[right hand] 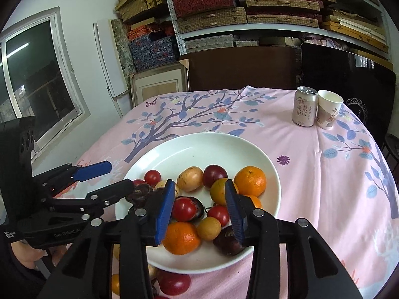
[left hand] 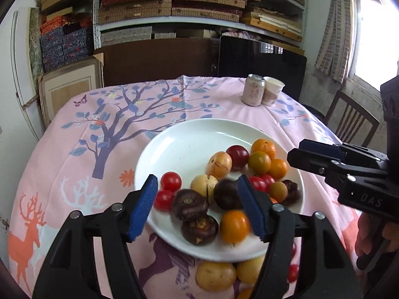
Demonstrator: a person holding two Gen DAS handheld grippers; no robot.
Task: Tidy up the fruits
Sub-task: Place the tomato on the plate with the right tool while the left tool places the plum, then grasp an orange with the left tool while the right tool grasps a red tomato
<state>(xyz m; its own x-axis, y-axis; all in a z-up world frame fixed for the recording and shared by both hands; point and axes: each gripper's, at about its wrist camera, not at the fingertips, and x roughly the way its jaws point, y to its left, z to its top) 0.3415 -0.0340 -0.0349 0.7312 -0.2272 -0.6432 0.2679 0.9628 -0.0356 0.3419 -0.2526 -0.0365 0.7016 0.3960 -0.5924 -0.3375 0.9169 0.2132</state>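
A white plate [left hand: 179, 147] [right hand: 199, 147] on the pink tablecloth holds several fruits: oranges [left hand: 263, 148] [right hand: 250, 180], red tomatoes [left hand: 170, 181] [right hand: 184, 209], dark purple fruits [left hand: 190, 204] [right hand: 227, 241] and tan fruits [left hand: 220, 165] [right hand: 190, 178]. My left gripper [left hand: 197, 205] is open above the plate's near side, its blue pads either side of the dark fruits; one dark fruit [left hand: 226, 194] looks blurred by the right pad. My right gripper [right hand: 200, 210] is open over the near fruits. It also shows in the left wrist view [left hand: 309, 154].
A drink can [left hand: 253, 89] [right hand: 304, 106] and a paper cup [left hand: 272, 91] [right hand: 329, 109] stand at the table's far right. Loose fruits [left hand: 215, 275] [right hand: 173, 282] lie on the cloth below the plate's near rim. A chair [left hand: 351, 122] stands to the right; shelves behind.
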